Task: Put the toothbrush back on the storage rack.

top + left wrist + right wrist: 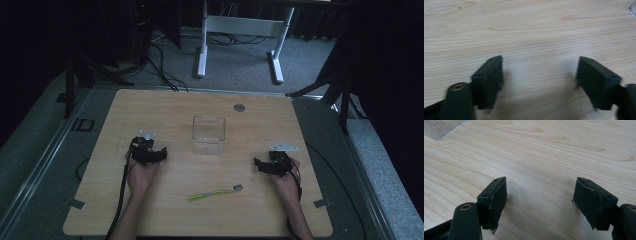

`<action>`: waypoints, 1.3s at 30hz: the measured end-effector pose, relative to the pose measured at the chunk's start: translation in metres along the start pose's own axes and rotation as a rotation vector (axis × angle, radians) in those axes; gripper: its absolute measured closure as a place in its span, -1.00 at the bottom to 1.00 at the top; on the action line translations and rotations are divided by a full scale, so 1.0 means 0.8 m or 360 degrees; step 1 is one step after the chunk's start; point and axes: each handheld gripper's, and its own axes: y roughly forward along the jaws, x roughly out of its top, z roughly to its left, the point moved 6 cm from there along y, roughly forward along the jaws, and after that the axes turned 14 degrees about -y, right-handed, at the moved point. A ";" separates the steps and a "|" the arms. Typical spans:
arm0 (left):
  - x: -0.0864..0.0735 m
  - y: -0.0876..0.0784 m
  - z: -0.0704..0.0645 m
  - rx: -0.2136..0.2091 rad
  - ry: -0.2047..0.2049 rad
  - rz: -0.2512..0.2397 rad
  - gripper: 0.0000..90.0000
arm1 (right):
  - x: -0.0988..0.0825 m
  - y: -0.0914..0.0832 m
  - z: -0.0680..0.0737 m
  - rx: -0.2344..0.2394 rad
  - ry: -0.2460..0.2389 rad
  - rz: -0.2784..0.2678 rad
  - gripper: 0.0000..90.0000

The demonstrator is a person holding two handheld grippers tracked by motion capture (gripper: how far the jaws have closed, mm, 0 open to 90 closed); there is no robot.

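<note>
A slim green plastic toothbrush (215,193) with a dark head lies flat on the pale wooden worktop (165,105), close to the person's edge and roughly midway between the two forearms. Its head end points toward the person's right and tilts slightly away from the near edge.

The left tongs (161,154) rest on the worktop in the person's left hand (141,175), up and to the left of the toothbrush, with their tips turned toward the middle of the board. They stand apart from the toothbrush, with bare wood between. In the left gripper view the left tongs (540,75) have their two black jaws spread wide with nothing but wood grain between them.

The right tongs (258,163) sit in the person's right hand (285,180), up and to the right of the toothbrush's head, also pointing inward. They lie nearer to the toothbrush than the left pair does but do not touch it. In the right gripper view the right tongs (540,195) gape open too, with only bare wood between the worn pads.

A clear square plastic container (209,135) stands farther back on the worktop, between the two tongs and beyond the toothbrush, well apart from it.
</note>
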 end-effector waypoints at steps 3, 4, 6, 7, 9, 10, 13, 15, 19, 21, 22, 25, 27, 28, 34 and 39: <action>0.001 -0.002 0.001 0.0002 0.0000 0.0016 -0.34 | 0.000 0.000 0.000 -0.0001 -0.0003 0.0001 -0.41; 0.001 -0.003 0.002 0.0002 0.0002 0.0023 -0.27 | 0.000 0.000 0.000 -0.0001 -0.0003 0.0001 -0.41; 0.002 -0.004 0.003 0.0002 0.0005 0.0036 -0.23 | 0.000 0.000 0.000 -0.0001 -0.0003 0.0001 -0.41; 0.002 -0.005 0.003 0.0006 0.0003 0.0040 -0.19 | 0.000 0.000 0.000 -0.0001 -0.0003 0.0001 -0.41; 0.003 -0.006 0.005 0.0020 -0.0007 0.0050 -0.07 | 0.000 0.000 0.000 -0.0001 -0.0003 0.0001 -0.41; 0.004 -0.007 0.006 0.0030 -0.0009 0.0052 -0.06 | 0.000 0.000 0.000 -0.0001 -0.0003 0.0001 -0.41; 0.004 -0.008 0.008 0.0039 -0.0010 0.0053 -0.04 | 0.000 0.000 0.000 -0.0001 -0.0003 0.0001 -0.41; 0.004 -0.011 0.009 0.0039 -0.0002 0.0051 -0.03 | 0.000 0.000 0.000 -0.0001 -0.0003 0.0001 -0.41; 0.006 -0.020 0.007 0.0005 -0.0023 0.0034 -0.02 | 0.000 0.000 0.000 -0.0001 -0.0004 0.0001 -0.41; 0.008 -0.024 0.005 -0.0019 -0.0023 0.0027 -0.01 | 0.000 0.000 0.000 -0.0001 -0.0003 0.0000 -0.41; 0.008 -0.027 0.004 -0.0029 -0.0017 0.0026 -0.01 | 0.000 0.000 0.000 -0.0001 -0.0003 0.0001 -0.41; 0.011 -0.037 0.000 -0.0054 -0.0005 0.0015 -0.01 | 0.000 0.000 0.000 -0.0001 -0.0003 0.0001 -0.41; 0.012 -0.040 -0.001 -0.0064 0.0010 0.0016 -0.01 | 0.000 0.000 0.000 -0.0001 -0.0003 0.0000 -0.41; 0.012 -0.043 -0.002 -0.0067 0.0025 0.0021 -0.01 | 0.000 0.000 0.000 -0.0001 -0.0003 0.0000 -0.41; 0.014 -0.058 -0.011 -0.0112 0.0055 0.0007 -0.01 | 0.000 0.000 0.000 -0.0001 -0.0004 0.0001 -0.41; 0.014 -0.069 -0.024 -0.0156 0.0105 0.0006 -0.01 | 0.000 0.000 0.000 -0.0001 -0.0004 0.0001 -0.41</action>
